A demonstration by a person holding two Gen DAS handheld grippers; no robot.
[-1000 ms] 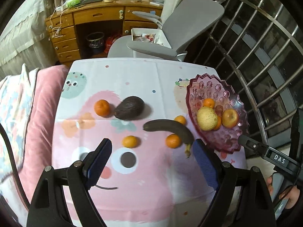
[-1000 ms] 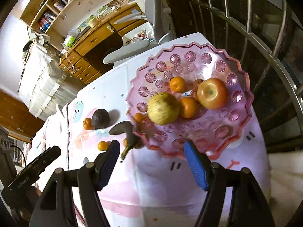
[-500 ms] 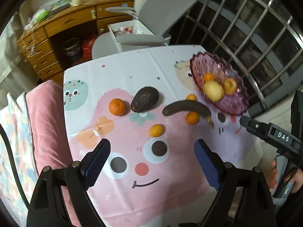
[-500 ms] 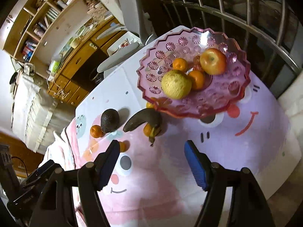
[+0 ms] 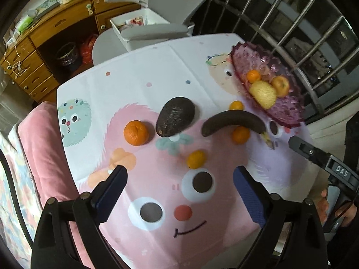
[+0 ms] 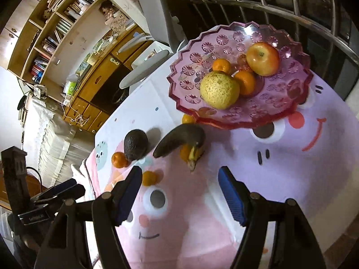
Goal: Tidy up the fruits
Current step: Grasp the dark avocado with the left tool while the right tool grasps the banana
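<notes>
A pink glass fruit plate point(image 6: 298, 103) point(image 5: 285, 109) holds a yellow pear point(image 6: 219, 89), an apple point(image 6: 263, 58) and oranges. On the cartoon tablecloth lie a dark avocado point(image 5: 175, 116) point(image 6: 135, 144), a blackened banana point(image 5: 233, 123) point(image 6: 179, 140) and several small oranges, one point(image 5: 136, 132) left of the avocado, one point(image 5: 196, 159) nearest my left gripper. My left gripper point(image 5: 179, 190) is open and empty above the cloth's near part. My right gripper point(image 6: 180, 196) is open and empty, in front of the banana's stem.
A grey office chair point(image 5: 157, 31) stands behind the table, a wooden desk with drawers point(image 5: 51, 35) beyond it. A metal railing point(image 5: 291, 33) runs along the right. A pink cushion point(image 5: 42, 148) lies at the table's left edge.
Both grippers pulled back and away from the plate. The left view swung left toward the avocado and oranges. The right gripper rose, so the banana and the cloth came into view.
</notes>
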